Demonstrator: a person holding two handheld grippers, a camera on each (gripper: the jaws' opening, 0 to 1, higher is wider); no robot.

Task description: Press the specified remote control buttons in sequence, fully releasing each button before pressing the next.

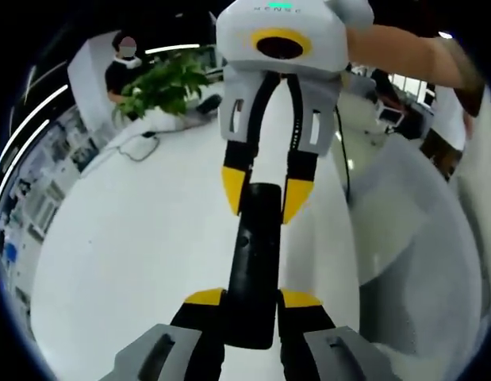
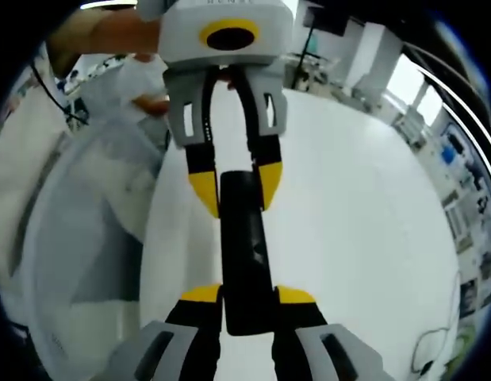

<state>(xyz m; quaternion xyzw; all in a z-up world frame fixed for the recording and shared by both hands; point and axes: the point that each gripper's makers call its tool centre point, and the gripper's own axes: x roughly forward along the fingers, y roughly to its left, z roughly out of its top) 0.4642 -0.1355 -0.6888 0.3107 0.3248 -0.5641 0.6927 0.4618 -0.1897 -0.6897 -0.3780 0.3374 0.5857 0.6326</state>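
Note:
A long black remote control (image 1: 253,254) is held lengthwise above the white table (image 1: 134,254). In the left gripper view my left gripper (image 1: 253,298) clamps its near end between yellow-tipped jaws. My right gripper (image 1: 265,193) comes down from the top, and its jaws flank the far end. The right gripper view mirrors this: the remote (image 2: 245,254) runs from my right gripper (image 2: 248,294) at the bottom up to my left gripper (image 2: 236,186). Small buttons show faintly on the remote's dark face.
A green plant (image 1: 166,83) and a seated person (image 1: 122,67) are at the table's far side, with a white cable (image 1: 142,147) near them. Pale fabric (image 2: 86,230) lies along one table edge. A bare forearm (image 1: 412,51) holds the right gripper.

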